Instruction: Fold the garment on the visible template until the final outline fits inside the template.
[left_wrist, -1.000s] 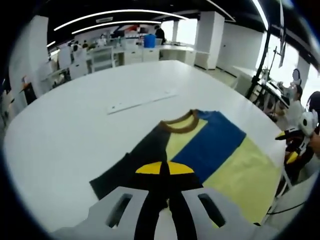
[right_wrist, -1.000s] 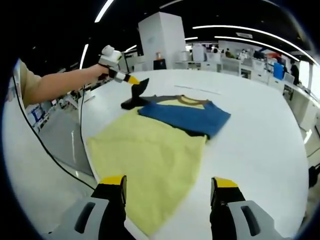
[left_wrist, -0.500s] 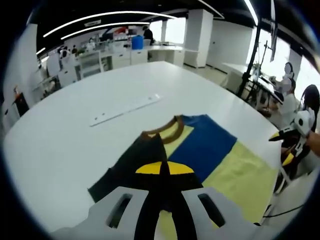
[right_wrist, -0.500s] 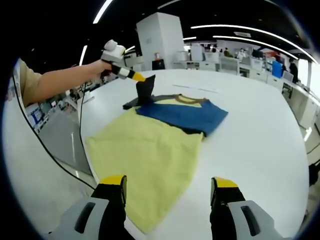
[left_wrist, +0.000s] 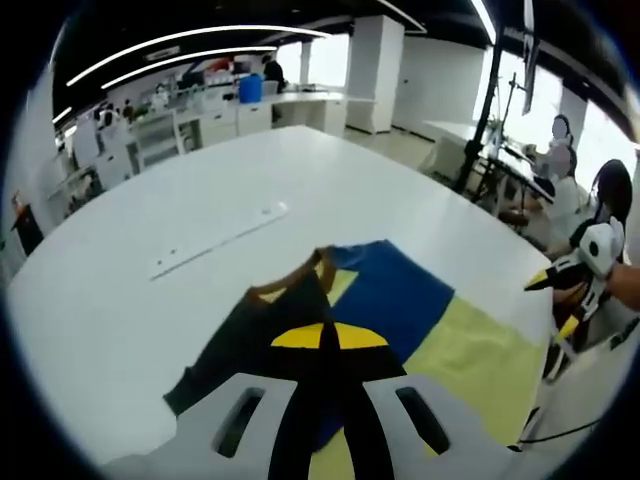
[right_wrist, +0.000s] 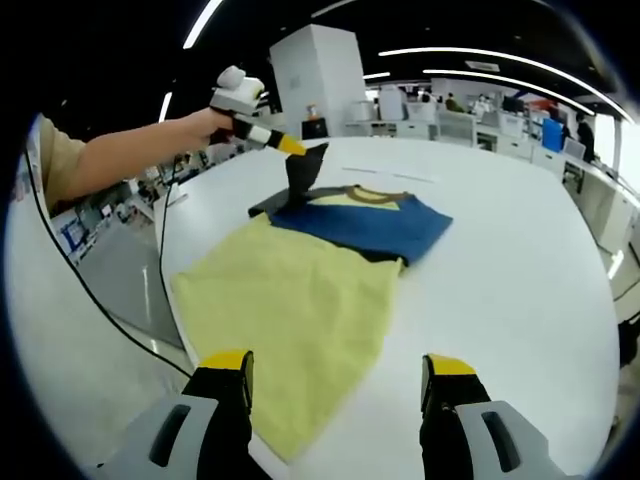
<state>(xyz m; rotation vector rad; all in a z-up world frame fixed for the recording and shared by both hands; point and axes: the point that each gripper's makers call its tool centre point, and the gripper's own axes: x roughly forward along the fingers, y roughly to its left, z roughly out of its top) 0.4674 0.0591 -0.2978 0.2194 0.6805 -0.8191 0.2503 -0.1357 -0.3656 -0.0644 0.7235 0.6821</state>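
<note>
A T-shirt lies on a white table, with a pale yellow body (right_wrist: 290, 300), a blue folded part (right_wrist: 375, 225) and a brown collar (right_wrist: 375, 195). Its black sleeve (left_wrist: 255, 335) is lifted off the table, pinched in my left gripper (left_wrist: 328, 335), which is shut on it. The same sleeve (right_wrist: 303, 175) hangs from that gripper (right_wrist: 290, 147) in the right gripper view, above the shirt's far left corner. My right gripper (right_wrist: 338, 375) is open at the shirt's near hem, with nothing between its yellow-tipped fingers (right_wrist: 228, 362).
A long white strip (left_wrist: 215, 240) lies on the table (left_wrist: 120, 300) beyond the shirt. The table's edge runs along the shirt's left side (right_wrist: 170, 300) with floor below. Desks, a white pillar (right_wrist: 320, 75) and seated people (left_wrist: 560, 185) stand further off.
My left gripper has lifted the black sleeve higher and carried it inward over the shirt. The right gripper has stayed open at the hem.
</note>
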